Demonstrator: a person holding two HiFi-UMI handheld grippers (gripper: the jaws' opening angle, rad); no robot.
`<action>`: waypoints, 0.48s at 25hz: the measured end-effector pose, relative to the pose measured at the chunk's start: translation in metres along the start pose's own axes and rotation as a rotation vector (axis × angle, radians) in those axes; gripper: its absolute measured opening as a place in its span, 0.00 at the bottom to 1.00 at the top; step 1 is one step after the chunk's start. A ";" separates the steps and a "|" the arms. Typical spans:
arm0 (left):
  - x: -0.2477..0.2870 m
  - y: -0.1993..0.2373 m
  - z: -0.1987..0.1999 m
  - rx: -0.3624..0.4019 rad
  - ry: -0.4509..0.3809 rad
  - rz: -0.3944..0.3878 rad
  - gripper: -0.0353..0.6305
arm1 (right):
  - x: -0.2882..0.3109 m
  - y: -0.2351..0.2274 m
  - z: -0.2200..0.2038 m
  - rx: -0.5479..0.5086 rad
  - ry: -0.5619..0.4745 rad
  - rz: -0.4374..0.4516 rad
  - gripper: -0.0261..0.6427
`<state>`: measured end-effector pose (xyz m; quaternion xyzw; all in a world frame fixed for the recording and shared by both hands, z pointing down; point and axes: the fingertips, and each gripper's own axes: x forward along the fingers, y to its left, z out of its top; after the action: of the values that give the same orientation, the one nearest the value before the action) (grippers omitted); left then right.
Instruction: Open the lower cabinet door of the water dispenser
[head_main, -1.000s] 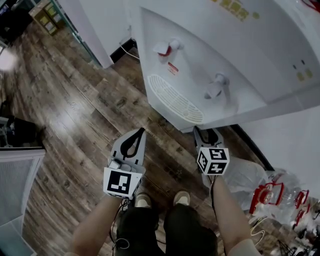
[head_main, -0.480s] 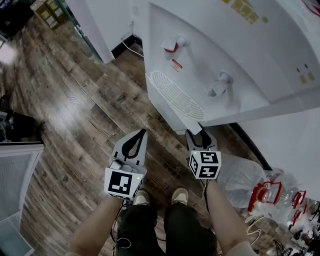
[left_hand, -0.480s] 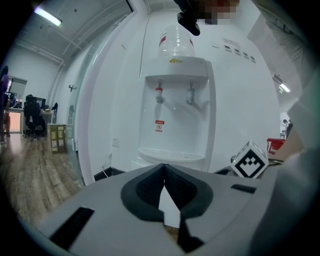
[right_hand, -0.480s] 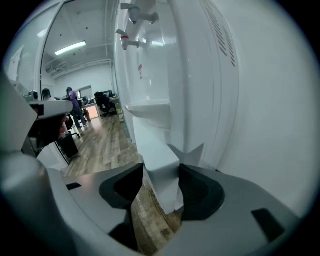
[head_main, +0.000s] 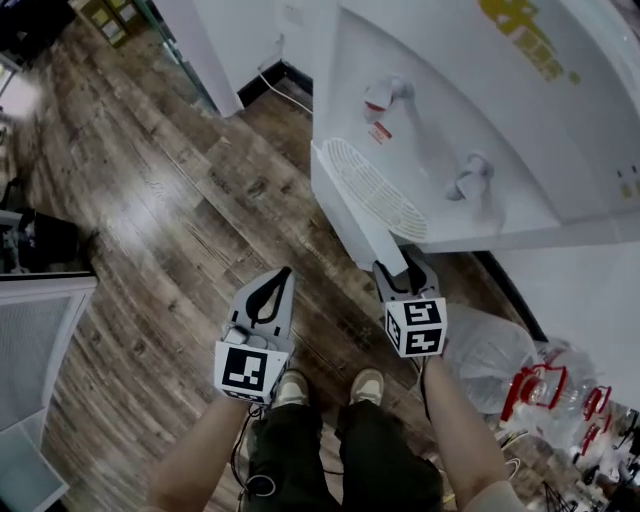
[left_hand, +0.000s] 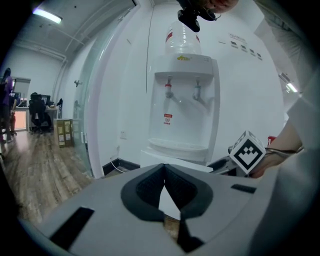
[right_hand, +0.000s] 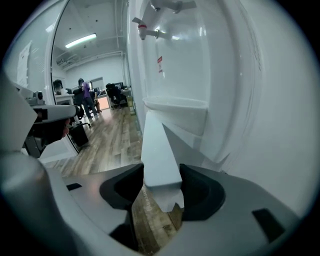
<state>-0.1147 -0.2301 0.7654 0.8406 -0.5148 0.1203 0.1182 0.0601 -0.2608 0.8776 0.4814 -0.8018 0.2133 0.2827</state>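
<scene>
The white water dispenser stands ahead with its two taps and round drip grille. Its lower cabinet door stands swung out from the body, a narrow white panel seen edge-on. My right gripper holds that door's free edge. Its jaws have just been opening wider, but the edge still fills the gap and touches both pads. My left gripper hangs to the left over the wood floor, shut and empty. In the left gripper view its tips meet in front of the dispenser.
Water bottles with red handles and a clear plastic jug lie on the floor at the right. A white cable runs along the wall base. A grey cabinet stands at the left. My shoes are just below the grippers.
The cabinet door has swung out from the dispenser's body with the right gripper on its edge. The left gripper has shifted only slightly.
</scene>
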 end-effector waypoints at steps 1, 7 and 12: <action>-0.003 0.001 -0.002 -0.005 0.012 0.005 0.06 | -0.001 0.006 -0.001 0.000 0.014 0.014 0.38; -0.033 0.027 0.000 -0.027 0.079 0.043 0.06 | 0.000 0.062 -0.001 0.045 0.084 0.125 0.41; -0.055 0.050 0.009 -0.051 0.112 0.092 0.06 | 0.001 0.091 0.005 0.064 0.151 0.171 0.38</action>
<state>-0.1829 -0.2089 0.7428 0.8046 -0.5485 0.1594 0.1626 -0.0228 -0.2240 0.8678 0.4027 -0.8090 0.2977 0.3077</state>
